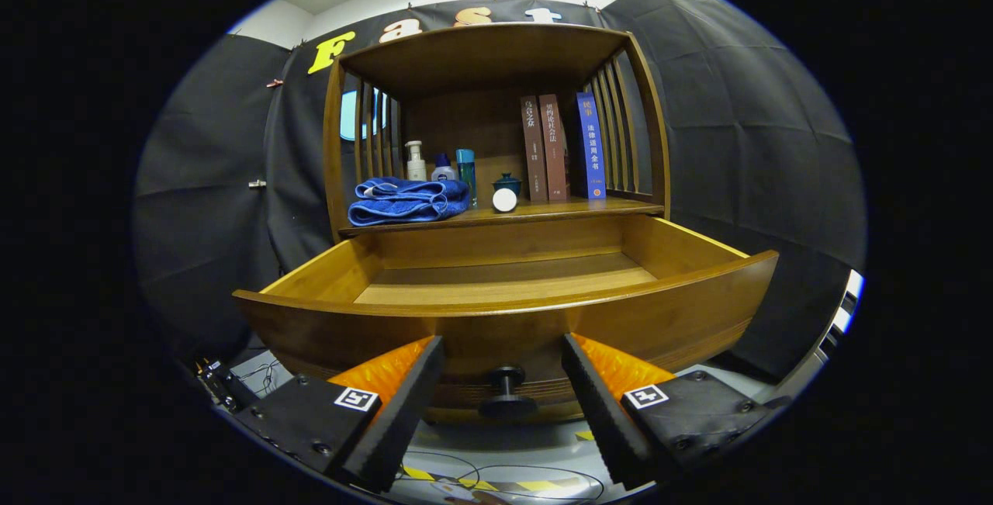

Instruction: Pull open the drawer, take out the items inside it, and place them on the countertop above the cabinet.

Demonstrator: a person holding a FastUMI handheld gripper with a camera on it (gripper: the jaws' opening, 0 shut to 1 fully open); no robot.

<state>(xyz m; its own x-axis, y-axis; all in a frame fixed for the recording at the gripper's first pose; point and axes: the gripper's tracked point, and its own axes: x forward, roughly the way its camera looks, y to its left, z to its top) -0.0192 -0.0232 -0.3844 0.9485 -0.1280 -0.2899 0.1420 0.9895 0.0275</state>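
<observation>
drawer pulled out, jaws spread around the knob

wooden drawer (504, 311) standing open below the countertop (543, 212) of the cabinet (496, 55), front panel curved and dark brown, inner walls and floor a lighter honey wood. visible part of the drawer floor bare. black round knob (505, 390) at the middle of the front panel, just ahead of the fingers and between them.

on the countertop: folded blue towel (407, 201) at the left, white pump bottle (416, 161), small blue-capped bottle (443, 169) and teal tube (465, 166) behind it, small dark lidded cup (507, 181) with a white round object (504, 200) just in front, then two brown books (544, 148) and a blue book (591, 146) upright toward the right.

near part of the drawer's floor hidden behind its own front panel; cannot tell what lies there. lower edge of the front panel partly covered by the fingers. cables (465, 474) and yellow-black striped tape (496, 483) on the floor below, hard to make out.

gripper (503, 396) low and centred on the drawer front, jaws wide apart, left finger (396, 412) and right finger (605, 412) flanking the knob with clear gaps on both sides. nothing held, neither pad touching the knob.
</observation>
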